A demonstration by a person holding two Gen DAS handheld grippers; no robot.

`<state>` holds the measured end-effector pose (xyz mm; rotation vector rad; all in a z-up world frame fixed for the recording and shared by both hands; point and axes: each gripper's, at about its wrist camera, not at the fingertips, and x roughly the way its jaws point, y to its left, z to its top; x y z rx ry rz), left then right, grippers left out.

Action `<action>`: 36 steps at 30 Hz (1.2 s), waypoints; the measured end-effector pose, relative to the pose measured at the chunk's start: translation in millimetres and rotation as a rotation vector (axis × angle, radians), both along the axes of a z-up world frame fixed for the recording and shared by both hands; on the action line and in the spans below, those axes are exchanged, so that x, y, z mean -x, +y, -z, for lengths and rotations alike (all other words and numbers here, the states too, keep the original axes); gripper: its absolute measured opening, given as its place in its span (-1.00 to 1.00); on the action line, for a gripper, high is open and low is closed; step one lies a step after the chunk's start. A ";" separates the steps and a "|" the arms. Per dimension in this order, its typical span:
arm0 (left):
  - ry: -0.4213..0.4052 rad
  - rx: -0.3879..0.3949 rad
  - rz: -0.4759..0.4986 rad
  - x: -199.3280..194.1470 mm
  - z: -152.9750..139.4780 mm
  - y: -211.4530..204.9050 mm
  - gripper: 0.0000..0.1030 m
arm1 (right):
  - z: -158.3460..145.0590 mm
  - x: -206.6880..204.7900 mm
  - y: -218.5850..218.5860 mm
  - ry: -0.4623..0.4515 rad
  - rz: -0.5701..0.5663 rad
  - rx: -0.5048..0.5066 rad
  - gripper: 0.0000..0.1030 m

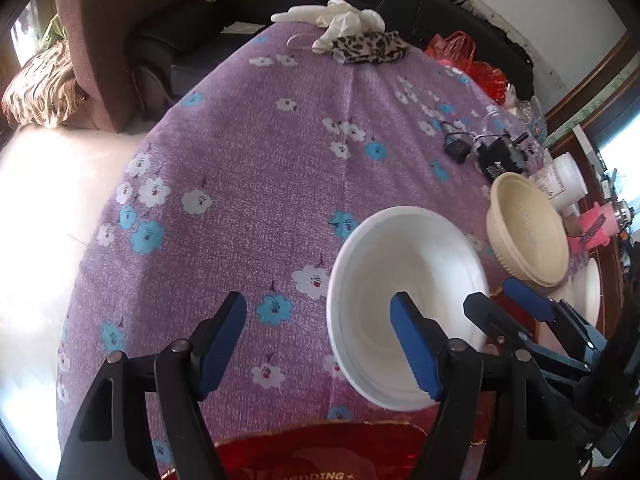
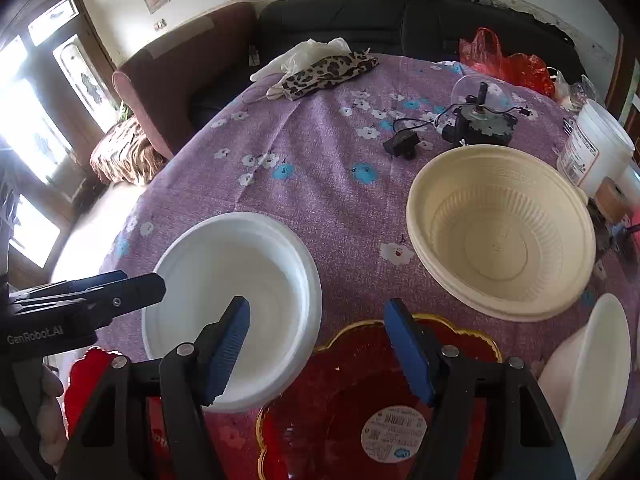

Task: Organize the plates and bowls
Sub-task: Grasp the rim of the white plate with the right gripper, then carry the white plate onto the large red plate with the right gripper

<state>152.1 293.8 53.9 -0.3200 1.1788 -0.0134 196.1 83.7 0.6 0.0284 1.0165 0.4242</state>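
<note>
now both open claws hover above white bowl (image 2: pixel 236 304) and red plate (image 2: pixel 352 400).

The left hand-held gripper (image 1: pixel 320 344) tilts steeply downward, its two blue-padded fingers (image 1: pixel 222 344) spread apart with nothing pressed between them. The right hand-held gripper (image 2: pixel 320 352) also points downward at a slant, its blue pads (image 2: pixel 230 350) likewise parted and gripping nothing. The two sit close side by side, each one's black fingers showing at the edge of the other's view. Part of a hand (image 2: pixel 50 412) shows below the left hand-held gripper's body.
</note>
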 end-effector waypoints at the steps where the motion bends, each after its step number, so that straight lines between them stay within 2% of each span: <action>1: 0.007 -0.001 0.003 -2.6 2.9 -0.6 0.44 | 2.4 -1.8 2.2 0.003 -0.006 0.005 0.40; 8: 0.057 0.014 0.041 -14.6 17.2 -10.9 0.43 | 17.8 -10.2 16.7 0.011 -0.036 0.057 0.24; 9: 0.058 0.019 0.048 -15.3 17.5 -12.8 0.37 | 18.1 -10.7 17.8 0.011 -0.038 0.060 0.21; 10: 0.058 0.024 0.055 -16.2 17.8 -14.9 0.22 | 18.3 -11.3 18.6 0.013 -0.041 0.059 0.08; 11: 0.062 0.027 0.064 -17.4 18.1 -17.2 0.10 | 19.3 -11.7 19.9 0.021 -0.046 0.050 -0.17; 12: 0.071 0.026 0.072 -18.5 19.2 -19.8 -0.19 | 20.9 -12.5 20.8 0.040 -0.052 0.031 -0.32; 13: 0.079 0.027 0.077 -19.3 20.6 -21.8 -0.40 | 21.6 -12.8 21.3 0.051 -0.049 0.019 -0.48; 15: 0.078 -0.008 0.063 -19.8 21.0 -24.4 -0.42 | 19.1 -11.5 21.8 0.033 -0.035 0.024 -0.52; 18: 0.049 0.012 0.033 -17.8 14.6 -19.7 -0.45 | 8.2 -8.4 17.3 0.008 -0.020 -0.020 -0.59; 23: -0.036 0.023 0.006 -1.5 -18.8 -12.3 -0.46 | -27.9 11.2 13.8 -0.065 -0.028 -0.072 -0.66; 29: -0.135 0.020 -0.029 55.9 -62.5 -3.0 -0.46 | -68.9 58.2 18.0 -0.156 -0.064 -0.098 -0.66; 33: -0.148 0.056 -0.072 93.9 -65.2 7.8 -0.46 | -75.2 93.3 24.9 -0.159 -0.108 -0.117 -0.66; 36: -0.141 0.064 -0.101 119.3 -57.1 13.2 -0.46 | -64.7 116.6 32.5 -0.146 -0.139 -0.109 -0.66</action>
